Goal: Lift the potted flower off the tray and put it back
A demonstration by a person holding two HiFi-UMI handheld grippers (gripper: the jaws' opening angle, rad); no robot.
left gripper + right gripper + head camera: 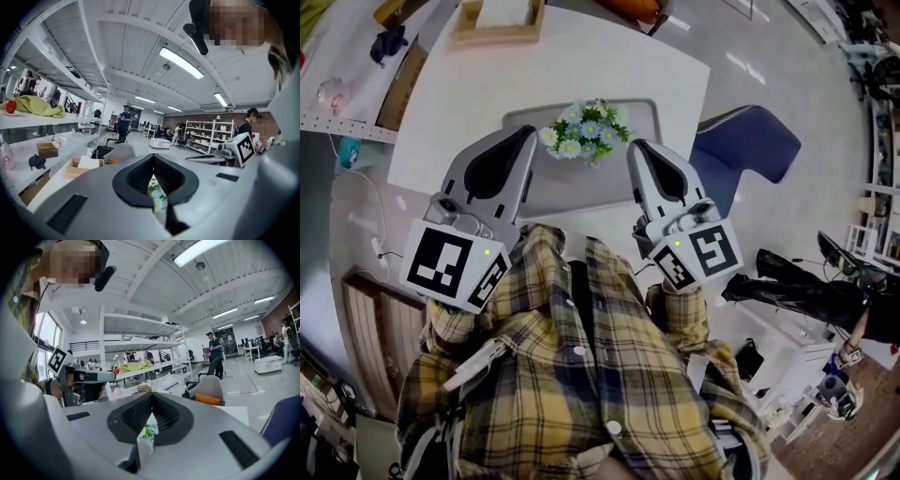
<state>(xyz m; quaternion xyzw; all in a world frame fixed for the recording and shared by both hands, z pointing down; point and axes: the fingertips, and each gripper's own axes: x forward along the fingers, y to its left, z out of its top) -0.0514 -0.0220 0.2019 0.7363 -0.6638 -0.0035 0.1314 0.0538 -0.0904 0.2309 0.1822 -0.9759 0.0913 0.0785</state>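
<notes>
Left gripper (528, 137) has its jaws pressed together with nothing between them. In its own view the dark pads (140, 176) meet at the tip, and only a sliver of the blooms shows through the gap lower down. Right gripper (636, 147) is the same, jaws closed and empty, its ribbed pads (164, 414) meeting at a point. Each carries its marker cube close to the person's plaid shirt (581, 375), and both point away from the body toward the table. From the head view the two tips sit either side of the potted flower (584, 131), the left tip just beside the blooms on their left and the right tip just beside them on their right. I cannot tell whether either one touches the plant. The flower stands on the grey tray (553, 192), toward its far half, with white and pale blue daisies and green leaves hiding the pot beneath. The tray lies on a white table (581, 66). A wooden box (497, 23) sits at the table's far edge, and a blue chair (750, 145) is drawn up at its right side.
</notes>
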